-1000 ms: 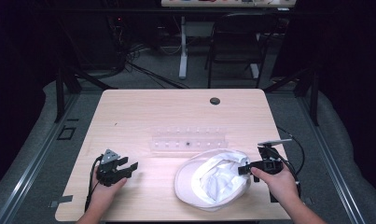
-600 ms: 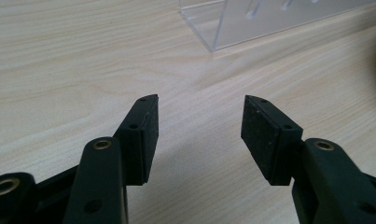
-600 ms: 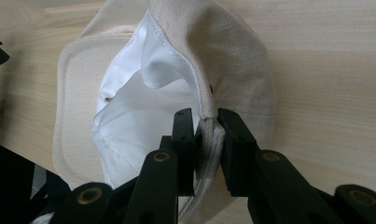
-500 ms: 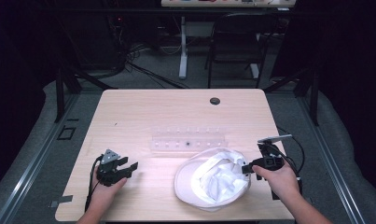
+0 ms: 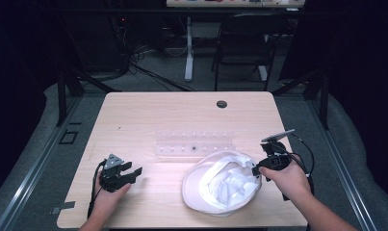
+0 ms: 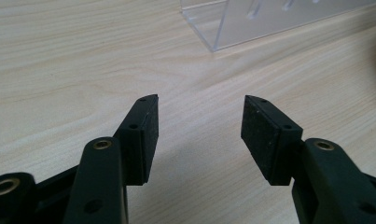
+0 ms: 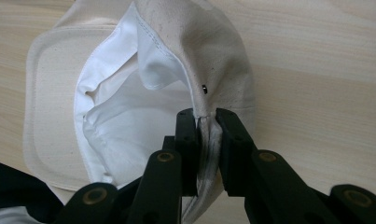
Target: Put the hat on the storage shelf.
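Bare table (image 5: 148, 115) all around; clear rack (image 5: 194, 144) and cap (image 5: 220, 185) block the middle.

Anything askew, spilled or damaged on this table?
Nothing spilled or damaged. The white cap lies upside down, lining up, its edge pinched in the right gripper. The clear rack sits straight behind it. The left gripper is open over bare table.

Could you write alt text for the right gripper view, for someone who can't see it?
Two black jaws of the right gripper pinch the rim of a cream cap with a white lining, lying upside down on a pale wooden table.
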`<action>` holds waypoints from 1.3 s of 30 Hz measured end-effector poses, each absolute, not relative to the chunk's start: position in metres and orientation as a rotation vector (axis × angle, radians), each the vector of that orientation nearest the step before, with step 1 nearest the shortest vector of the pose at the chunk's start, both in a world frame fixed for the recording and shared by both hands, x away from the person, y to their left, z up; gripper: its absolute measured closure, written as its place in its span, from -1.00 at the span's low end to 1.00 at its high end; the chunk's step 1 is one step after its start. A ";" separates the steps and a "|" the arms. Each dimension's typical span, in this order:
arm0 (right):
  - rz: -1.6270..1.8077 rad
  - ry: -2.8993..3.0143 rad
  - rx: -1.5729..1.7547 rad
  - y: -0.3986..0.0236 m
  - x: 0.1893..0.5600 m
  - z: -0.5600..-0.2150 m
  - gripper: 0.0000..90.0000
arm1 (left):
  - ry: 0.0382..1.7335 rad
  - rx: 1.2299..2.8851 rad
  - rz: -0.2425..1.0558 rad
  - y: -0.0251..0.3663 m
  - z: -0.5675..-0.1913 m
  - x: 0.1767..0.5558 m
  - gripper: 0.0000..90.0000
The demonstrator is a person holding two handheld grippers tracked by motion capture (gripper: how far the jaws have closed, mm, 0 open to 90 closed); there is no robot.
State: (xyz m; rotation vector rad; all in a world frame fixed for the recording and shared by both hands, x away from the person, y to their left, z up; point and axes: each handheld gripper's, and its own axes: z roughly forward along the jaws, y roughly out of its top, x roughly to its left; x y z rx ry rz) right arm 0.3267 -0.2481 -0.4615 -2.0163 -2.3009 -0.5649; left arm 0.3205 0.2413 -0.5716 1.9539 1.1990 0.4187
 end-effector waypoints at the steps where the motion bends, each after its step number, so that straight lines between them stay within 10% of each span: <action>1: -0.574 -2.299 -2.028 -0.246 0.327 -0.462 0.78 | 1.199 1.954 0.419 0.241 -0.572 0.321 0.04; 39: -0.406 -2.256 -2.025 -0.233 0.343 -0.434 0.79 | 1.198 1.959 0.408 0.241 -0.572 0.320 0.04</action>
